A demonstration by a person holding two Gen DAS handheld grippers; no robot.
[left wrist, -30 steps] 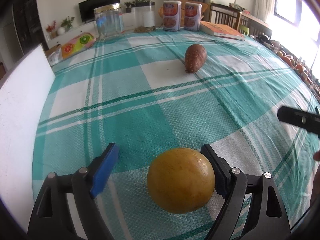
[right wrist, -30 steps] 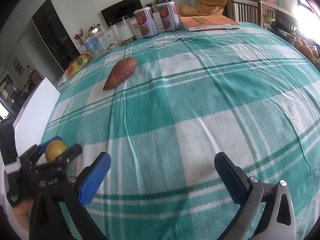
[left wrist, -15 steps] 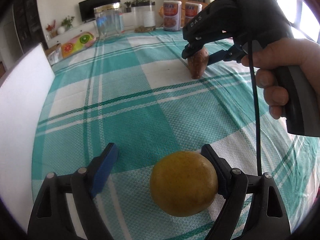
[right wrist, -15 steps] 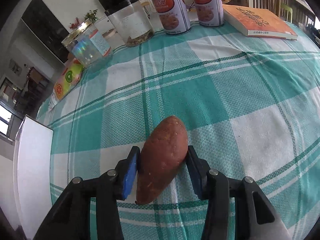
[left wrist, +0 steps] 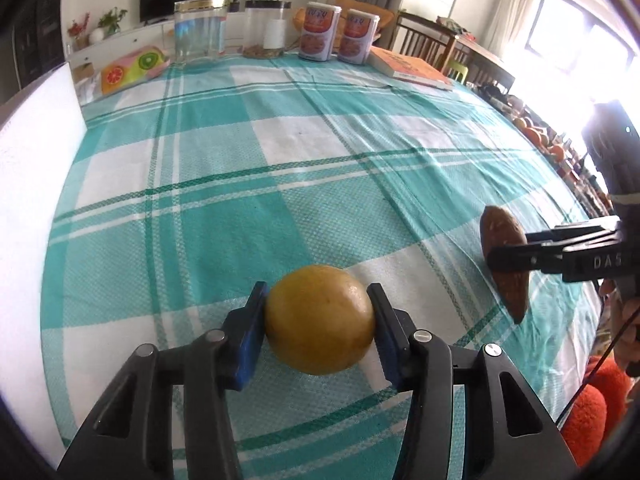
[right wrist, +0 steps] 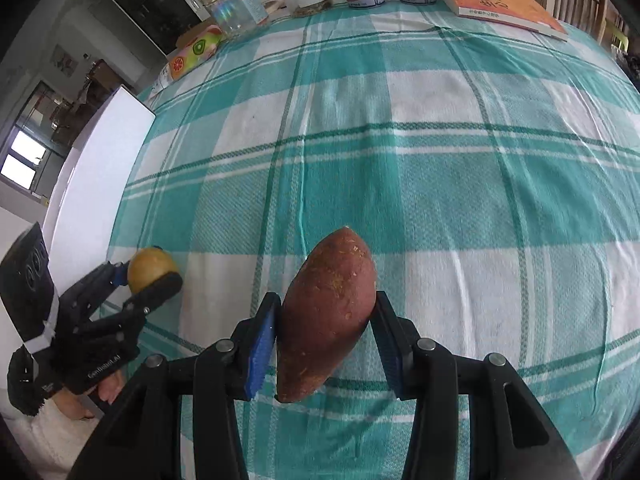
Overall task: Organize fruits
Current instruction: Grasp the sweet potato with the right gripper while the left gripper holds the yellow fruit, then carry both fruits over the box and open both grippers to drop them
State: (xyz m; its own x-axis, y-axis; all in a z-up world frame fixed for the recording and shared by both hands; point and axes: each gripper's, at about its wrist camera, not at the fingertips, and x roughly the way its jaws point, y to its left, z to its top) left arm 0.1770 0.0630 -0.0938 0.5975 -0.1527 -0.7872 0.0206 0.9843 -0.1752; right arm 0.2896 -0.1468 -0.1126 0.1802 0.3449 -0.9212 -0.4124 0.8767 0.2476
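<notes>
The left tongs point(left wrist: 318, 326), whose jaws have just been closing, clamp the round yellow orange point(left wrist: 320, 318) low over the checked tabletop point(left wrist: 224, 216); its smooth curve could squirt free. The right tongs point(right wrist: 325, 340) pinch the sweet potato point(right wrist: 328, 320) across its middle, so the tapered ends may pivot and it may slip.

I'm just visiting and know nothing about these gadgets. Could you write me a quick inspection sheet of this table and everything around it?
Surface: teal and white checked tablecloth.
Job's things: yellow fruit; sweet potato.
Clutter: two cans, two clear jars, orange book, fruit-print pack.
Grippers: left gripper has just closed on the yellow fruit; right gripper clamps the sweet potato.
Cables: thin black cable beside the right gripper.
Surroundings: white board, television, plants, wooden chairs.
</notes>
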